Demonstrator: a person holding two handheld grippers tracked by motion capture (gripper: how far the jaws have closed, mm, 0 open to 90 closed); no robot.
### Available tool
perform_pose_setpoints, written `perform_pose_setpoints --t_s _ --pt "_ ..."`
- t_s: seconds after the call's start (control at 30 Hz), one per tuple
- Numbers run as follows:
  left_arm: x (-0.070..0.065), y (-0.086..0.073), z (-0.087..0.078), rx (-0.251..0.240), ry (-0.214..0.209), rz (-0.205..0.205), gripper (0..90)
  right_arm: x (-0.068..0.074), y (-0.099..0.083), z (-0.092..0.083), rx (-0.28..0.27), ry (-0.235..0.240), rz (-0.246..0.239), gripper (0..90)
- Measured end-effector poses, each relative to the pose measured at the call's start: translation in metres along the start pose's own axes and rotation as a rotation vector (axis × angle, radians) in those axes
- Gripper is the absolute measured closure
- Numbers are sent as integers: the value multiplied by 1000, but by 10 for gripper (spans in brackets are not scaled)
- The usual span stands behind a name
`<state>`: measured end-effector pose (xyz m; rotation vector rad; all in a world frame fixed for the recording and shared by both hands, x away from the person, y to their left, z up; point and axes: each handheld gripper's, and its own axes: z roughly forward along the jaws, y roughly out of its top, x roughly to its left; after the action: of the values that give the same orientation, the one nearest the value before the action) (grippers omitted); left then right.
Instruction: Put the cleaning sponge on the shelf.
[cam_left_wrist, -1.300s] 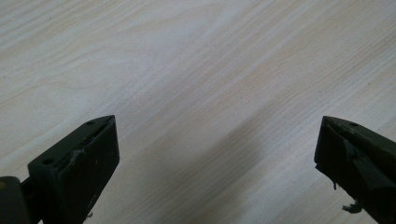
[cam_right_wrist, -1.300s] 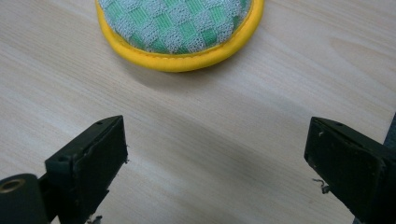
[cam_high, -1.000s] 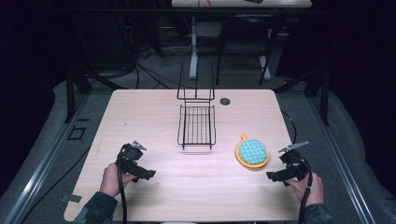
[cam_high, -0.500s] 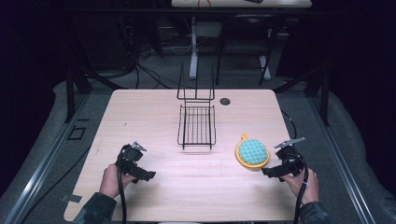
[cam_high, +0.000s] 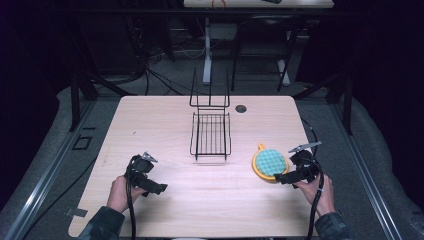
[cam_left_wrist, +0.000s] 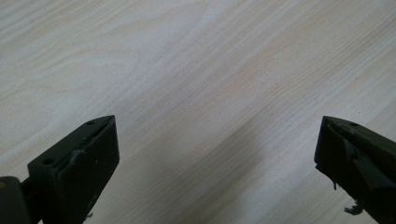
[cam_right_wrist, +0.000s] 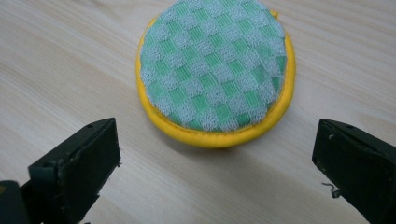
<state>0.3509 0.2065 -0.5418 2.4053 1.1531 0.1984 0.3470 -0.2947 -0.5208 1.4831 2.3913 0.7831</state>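
The right gripper (cam_right_wrist: 217, 163) has just spread its jaws wide, nothing pinched; the round yellow-rimmed green checkered pad (cam_right_wrist: 215, 70) lies flat on the table (cam_high: 165, 125), just ahead of them. The left gripper (cam_left_wrist: 217, 158) gapes wide too, over bare wood.

High view: table (cam_high: 165, 125) lit from above, evenly pale; room around it near black, far desk legs dim. Soft, grainy picture, fine detail lost. Wire rack (cam_high: 210, 135) throws a faint shadow on the near side. Left gripper view: broad soft shadow bands cross the wood grain, jaws dark and slightly blurred (close to lens). Right gripper view: checked pad (cam_right_wrist: 215, 65) sharp, thin shadow under its near rim, no glare
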Motion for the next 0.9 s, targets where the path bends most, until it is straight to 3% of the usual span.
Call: perform_pose_setpoints --t_s 0.33,0.6,0.8,0.87,0.9 --pt "-1 0 1 7 -3 7 1 -8 14 12 -4 -8 18 67" --pt "-1 0 1 7 -3 6 1 -15 21 22 6 -6 37 0" --pt "-1 0 1 7 -4 8 1 -19 24 28 19 6 41 0" --pt "-1 0 1 7 -4 7 1 -20 25 29 14 7 44 31" --pt "-1 0 1 8 -5 7 1 -21 25 30 6 12 36 100"
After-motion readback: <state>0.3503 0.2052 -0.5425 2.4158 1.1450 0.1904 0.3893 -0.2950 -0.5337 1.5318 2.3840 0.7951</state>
